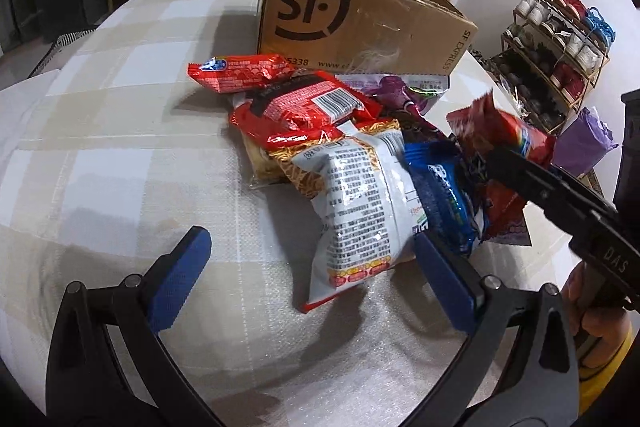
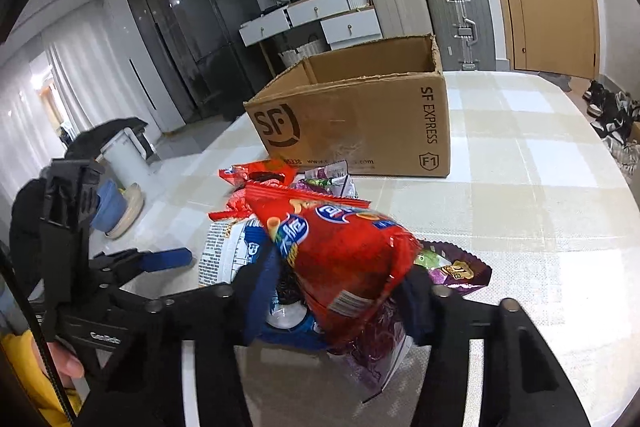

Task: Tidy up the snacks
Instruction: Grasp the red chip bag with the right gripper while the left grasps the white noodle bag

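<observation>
A heap of snack packs lies on the checked tablecloth (image 1: 120,147) in front of an open SF cardboard box (image 1: 360,23) (image 2: 352,123). My right gripper (image 2: 342,271) is shut on a red snack bag (image 2: 344,251), its pads pressing both sides; the same red snack bag (image 1: 508,135) shows at the right of the left wrist view. My left gripper (image 1: 312,239) stands open low over the cloth, with the bottom end of a white and orange snack bag (image 1: 360,195) between its blue pads. A blue biscuit pack (image 1: 440,195), two red packs (image 1: 304,103) and a purple bag (image 2: 460,271) lie in the heap.
The table's right edge runs close to the heap, with a shoe rack (image 1: 556,59) beyond it. Suitcases (image 2: 456,15), white drawers (image 2: 320,15) and a dark fridge (image 2: 208,39) stand behind the table. Bare cloth lies left of the heap and right of the box.
</observation>
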